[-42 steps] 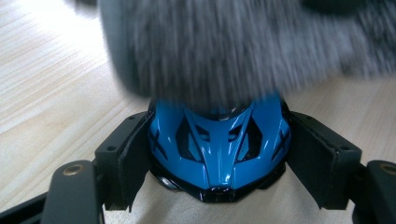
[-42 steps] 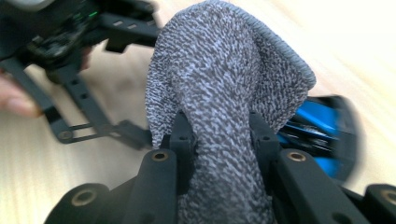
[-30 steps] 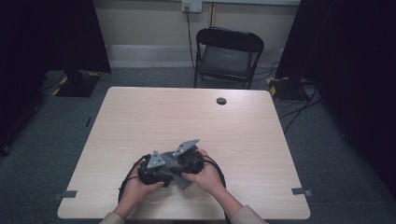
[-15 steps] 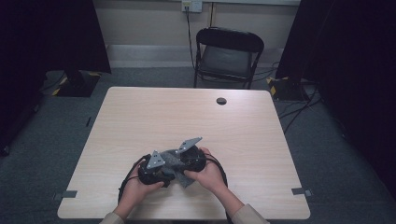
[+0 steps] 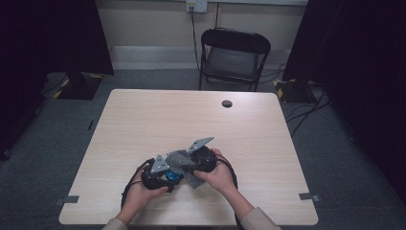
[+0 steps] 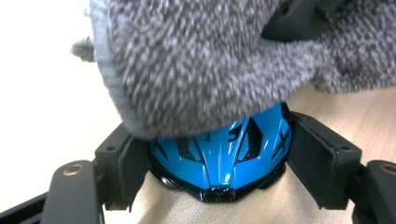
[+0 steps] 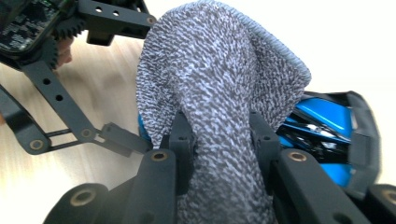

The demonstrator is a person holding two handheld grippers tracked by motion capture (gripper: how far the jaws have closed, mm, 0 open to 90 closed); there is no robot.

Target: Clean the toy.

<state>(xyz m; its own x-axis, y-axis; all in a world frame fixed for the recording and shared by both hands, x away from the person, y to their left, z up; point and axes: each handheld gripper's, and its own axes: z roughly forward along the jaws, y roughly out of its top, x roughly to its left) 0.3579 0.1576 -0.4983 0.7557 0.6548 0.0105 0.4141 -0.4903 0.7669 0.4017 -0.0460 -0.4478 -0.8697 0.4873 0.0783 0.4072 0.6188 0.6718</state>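
Ahead of our grippers [image 5: 179,165] the table [image 5: 158,120] lay bare; a small black disc [image 5: 227,103] sat far beyond.

Blue toy car [image 6: 222,161] rear hidden under grey cloth [image 6: 196,60], cloth cut off at top edge

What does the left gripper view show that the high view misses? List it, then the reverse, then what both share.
Left gripper view: the blue toy car seen close, glossy with black vents, clamped between the left gripper pads, the grey cloth draped over its top.
High view: the whole table, a black disc, the chair, both hands, the right gripper.
Both: car, cloth, left gripper, wooden tabletop.
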